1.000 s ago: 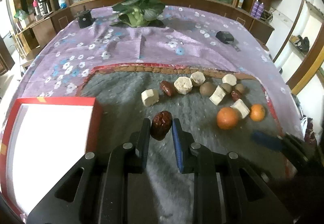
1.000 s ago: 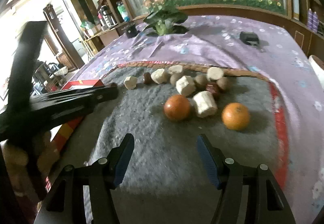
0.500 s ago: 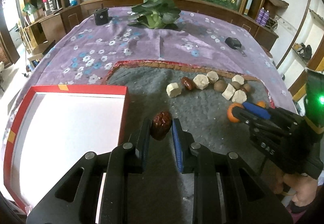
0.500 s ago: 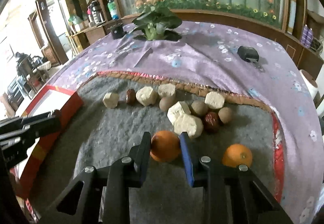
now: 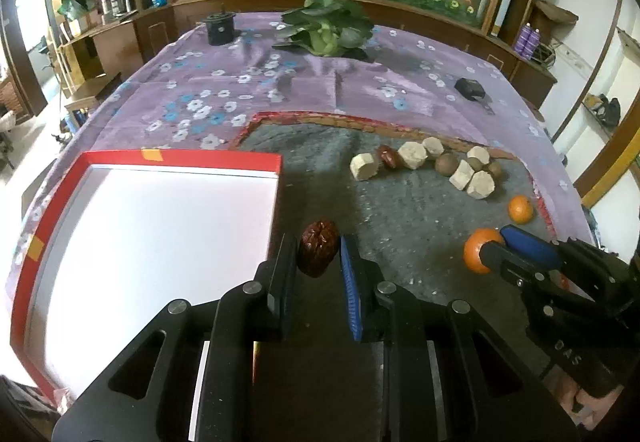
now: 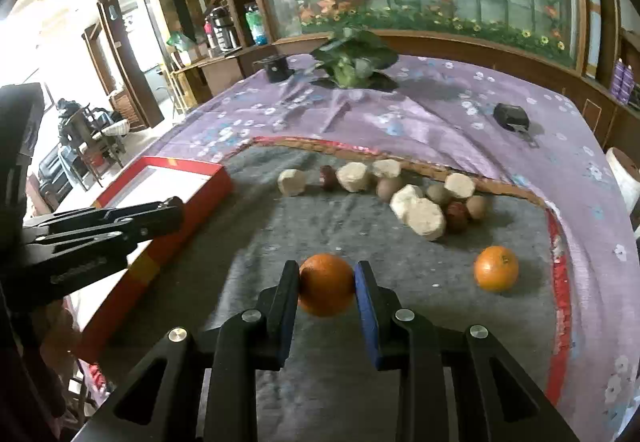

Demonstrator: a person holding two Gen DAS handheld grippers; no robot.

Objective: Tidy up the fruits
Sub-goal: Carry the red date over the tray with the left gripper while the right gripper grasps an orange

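My left gripper [image 5: 317, 241] is shut on a dark red wrinkled date [image 5: 318, 256], held just above the grey mat beside the right wall of the red box [image 5: 180, 158] with a white inside. My right gripper [image 6: 326, 268] is shut on an orange [image 6: 326, 286], held a little above the mat. In the left wrist view that orange [image 5: 476, 252] and the right gripper [image 5: 498, 244] show at the right. In the right wrist view the left gripper [image 6: 172, 212] reaches in over the red box [image 6: 200, 178].
A second orange [image 6: 496, 268] lies on the grey mat [image 6: 360, 226] near its red right edge. Several pale chunks [image 6: 424, 220] and small brown fruits sit in a row farther back. A leafy plant [image 5: 326, 28], a black cup [image 5: 219, 28] and a small black object [image 5: 470, 88] stand on the purple cloth.
My right gripper went from wide open to shut on the nearer orange and raised it off the mat. My left gripper carried the date leftward to the red box.
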